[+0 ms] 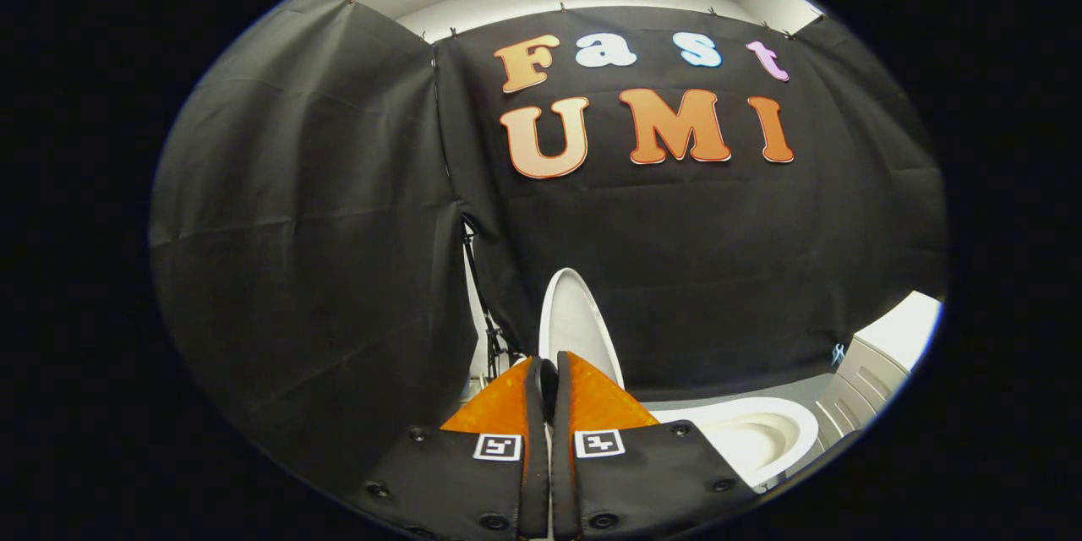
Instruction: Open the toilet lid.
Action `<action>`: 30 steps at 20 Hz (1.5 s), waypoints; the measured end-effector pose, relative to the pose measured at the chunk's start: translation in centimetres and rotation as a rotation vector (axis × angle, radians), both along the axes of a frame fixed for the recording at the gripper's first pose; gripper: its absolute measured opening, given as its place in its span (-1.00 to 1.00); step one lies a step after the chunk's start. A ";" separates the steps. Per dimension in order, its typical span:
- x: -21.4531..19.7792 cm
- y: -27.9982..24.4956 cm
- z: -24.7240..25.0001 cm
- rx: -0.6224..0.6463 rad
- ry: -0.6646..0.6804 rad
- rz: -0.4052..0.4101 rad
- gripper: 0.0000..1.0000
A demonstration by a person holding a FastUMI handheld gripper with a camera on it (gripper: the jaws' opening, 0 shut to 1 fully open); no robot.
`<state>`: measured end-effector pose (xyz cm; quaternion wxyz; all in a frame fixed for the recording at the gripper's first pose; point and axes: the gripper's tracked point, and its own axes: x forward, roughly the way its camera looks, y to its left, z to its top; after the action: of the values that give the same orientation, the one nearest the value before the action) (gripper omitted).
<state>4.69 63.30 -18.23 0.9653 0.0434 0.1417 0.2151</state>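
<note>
The white toilet lid point(577, 325) stands raised and nearly upright, seen almost edge-on against the black cloth wall. It rises just beyond my fingertips, a little to their right. The open white toilet bowl point(755, 437) with its seat lies low to the right of my fingers. My gripper point(549, 363) is shut, its two fingers lying side by side with only a thin dark slit between them. Nothing shows in that slit. The lid's lower end is hidden behind my right finger point(592, 397).
Black cloth walls close the booth in ahead and to the left. A thin black stand with cables point(493, 338) shows in the gap between the cloths, left of the lid. A white ribbed cabinet point(862, 389) stands to the right of the bowl, with grey floor point(744, 393) behind the bowl.
</note>
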 end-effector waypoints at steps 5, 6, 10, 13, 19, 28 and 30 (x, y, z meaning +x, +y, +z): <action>-0.2 -0.8 0.6 -0.040 -0.025 -0.025 -0.61; 0.3 -1.6 1.1 -0.013 -0.037 -0.040 -0.39; 0.5 -4.2 4.5 0.029 -0.096 -0.063 0.51; 1.0 -8.0 7.3 0.002 -0.175 -0.105 0.63; 2.4 -15.7 9.8 0.011 -0.200 -0.179 0.80; 3.2 -26.2 10.5 0.018 -0.190 -0.277 0.97; 3.1 -27.9 10.6 0.016 -0.191 -0.297 0.97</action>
<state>7.79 35.42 -7.63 0.9951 0.0507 0.0396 0.0746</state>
